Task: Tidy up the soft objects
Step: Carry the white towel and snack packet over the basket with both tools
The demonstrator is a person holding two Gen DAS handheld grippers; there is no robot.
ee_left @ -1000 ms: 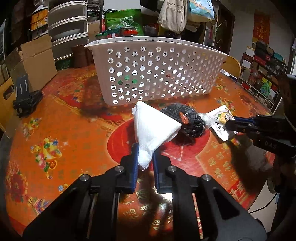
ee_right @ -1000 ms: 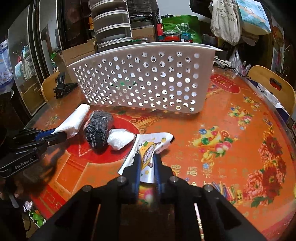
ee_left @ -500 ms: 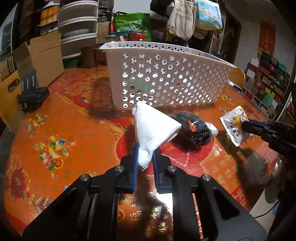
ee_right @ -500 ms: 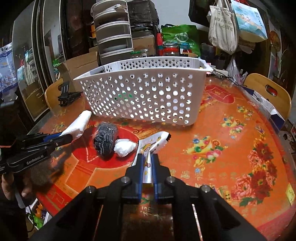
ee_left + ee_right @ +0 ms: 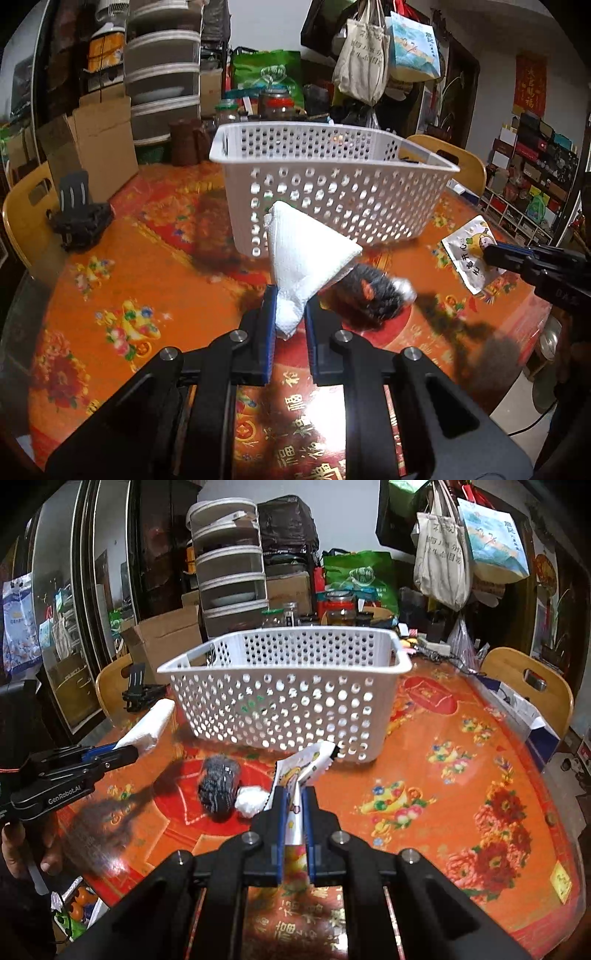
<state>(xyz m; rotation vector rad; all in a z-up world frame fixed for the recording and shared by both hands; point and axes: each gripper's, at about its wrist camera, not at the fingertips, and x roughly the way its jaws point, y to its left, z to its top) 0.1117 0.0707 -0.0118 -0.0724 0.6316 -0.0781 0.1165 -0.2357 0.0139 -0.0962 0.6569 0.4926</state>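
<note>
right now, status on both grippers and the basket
Left gripper shut on folded white cloth, lifted. Right gripper shut on printed cartoon pouch, lifted. White perforated plastic basket ahead, upright. Dark knitted bundle on table, below the path.

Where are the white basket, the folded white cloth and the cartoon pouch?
white basket (image 5: pixel 280 716), right wrist view, on its perforated front wall.
folded white cloth (image 5: pixel 303 251), left wrist view, on the middle of the fold above the left claw.
cartoon pouch (image 5: pixel 467 254), left wrist view, on its printed face.
</note>
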